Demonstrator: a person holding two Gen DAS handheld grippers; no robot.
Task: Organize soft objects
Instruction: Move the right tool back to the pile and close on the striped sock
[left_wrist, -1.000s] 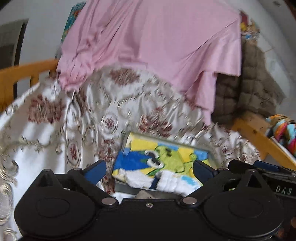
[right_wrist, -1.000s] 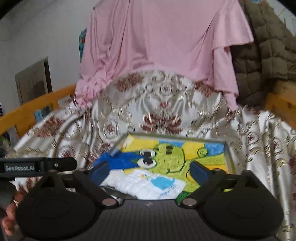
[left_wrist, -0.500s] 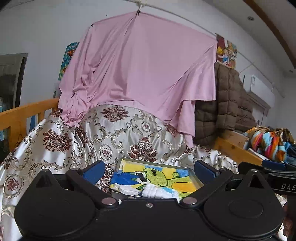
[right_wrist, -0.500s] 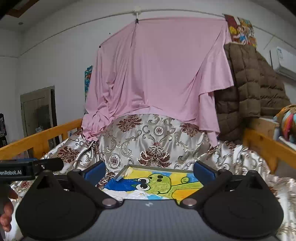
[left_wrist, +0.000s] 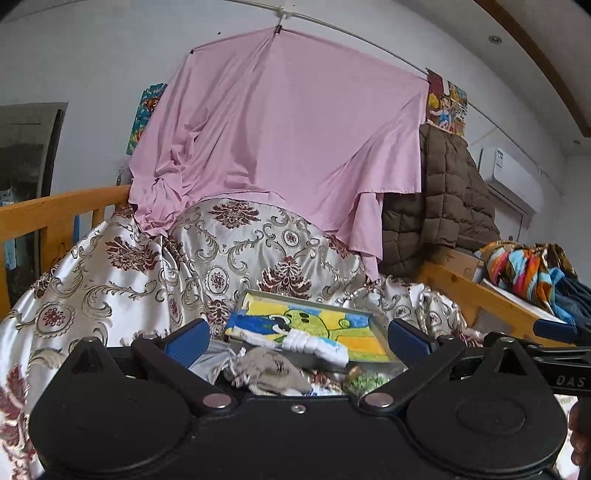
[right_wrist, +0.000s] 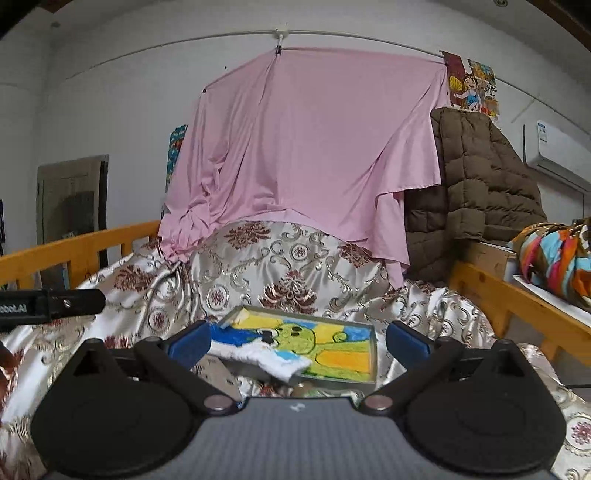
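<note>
A shallow tray (left_wrist: 380, 330) lined with a yellow, blue and green cartoon picture lies on the patterned bedspread; it also shows in the right wrist view (right_wrist: 372, 354). A white folded cloth (left_wrist: 314, 341) lies on its near edge, also in the right wrist view (right_wrist: 266, 356). A grey-brown soft item (left_wrist: 266, 373) and a small green thing (left_wrist: 364, 380) lie in front of the tray. My left gripper (left_wrist: 297, 338) is open and empty, back from the tray. My right gripper (right_wrist: 297, 341) is open and empty, just short of the cloth.
A pink sheet (left_wrist: 280, 140) hangs from a line over the floral bedspread (left_wrist: 110, 266). A brown quilted jacket (left_wrist: 443, 206) hangs at right. Wooden bed rails (left_wrist: 55, 210) run along both sides. A colourful bundle (left_wrist: 524, 273) lies beyond the right rail.
Both grippers have pulled back and tilted up from the tray. The tray now looks smaller and lower, and the grey-brown item and green thing have come into the left view.
</note>
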